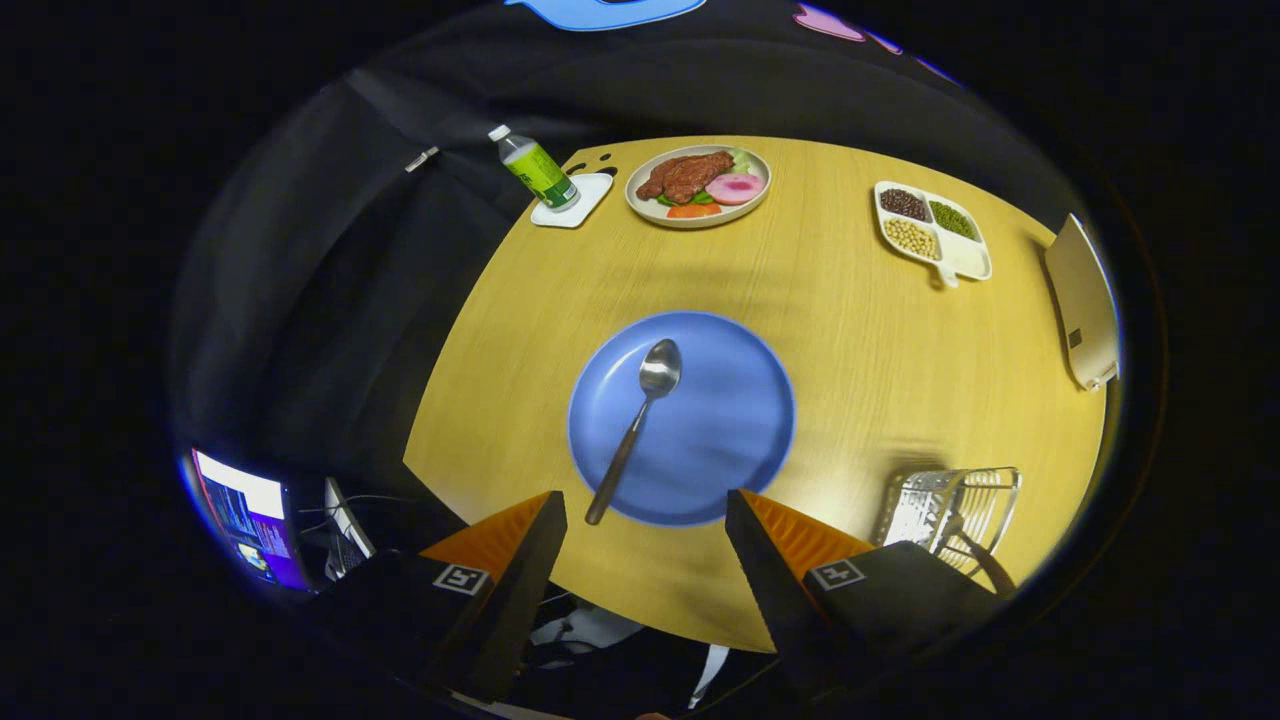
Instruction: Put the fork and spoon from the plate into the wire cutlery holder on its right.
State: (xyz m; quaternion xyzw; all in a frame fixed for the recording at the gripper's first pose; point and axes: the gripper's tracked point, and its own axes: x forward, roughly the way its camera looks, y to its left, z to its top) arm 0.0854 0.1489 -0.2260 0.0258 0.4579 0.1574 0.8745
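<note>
A blue plate (720, 440) lies on the yellow wooden table (860, 350), just ahead of my fingers. On its left half rests a metal spoon (632, 430) with a dark handle, bowl pointing away and handle end near my left fingertip. My gripper (645, 505) hovers above the plate's near rim, open wide with nothing between the fingers. The wire cutlery holder (950, 510) stands to the right of the plate, beside my right finger; a dark handle leans inside it.
At the table's far side stand a green-labelled bottle (538, 168) on a white coaster, a plate of food (698, 185) and a divided tray of beans (930, 230). A tan board (1082, 305) sits at the right edge. A lit screen (245, 510) glows off the left.
</note>
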